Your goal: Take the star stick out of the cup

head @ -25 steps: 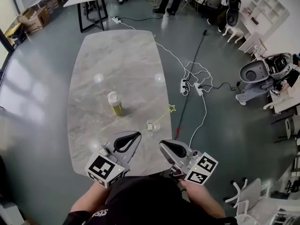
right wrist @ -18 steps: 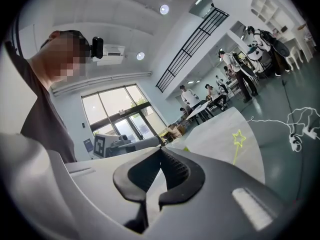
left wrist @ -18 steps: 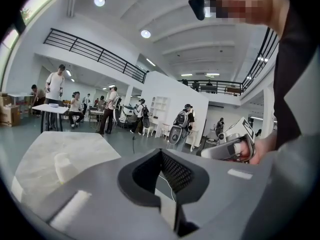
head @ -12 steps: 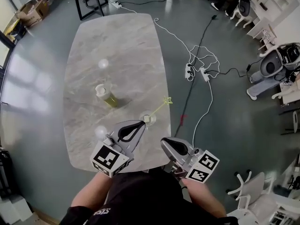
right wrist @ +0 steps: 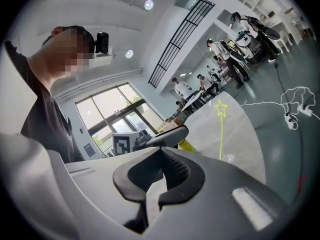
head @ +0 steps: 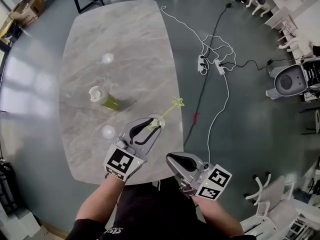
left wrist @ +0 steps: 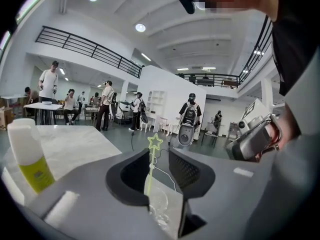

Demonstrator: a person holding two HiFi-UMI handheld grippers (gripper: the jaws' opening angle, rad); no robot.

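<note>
A small clear cup stands near the right edge of the marble table, and a yellow-green star stick leans out of it to the right. My left gripper reaches around the cup and its jaws are opening. The left gripper view shows the cup and the stick in the gap between the parted jaws. My right gripper hangs shut and empty at the table's near edge, short of the cup. The star stick rises ahead of it in the right gripper view.
A yellow-green bottle with a white cap lies to the left of the cup. White cables and a power strip run over the floor right of the table. A white machine and chairs stand further right. People stand in the hall behind.
My left gripper has moved forward from the table's near edge to the cup, and its jaws have parted around it. The right gripper has stayed where it was.
</note>
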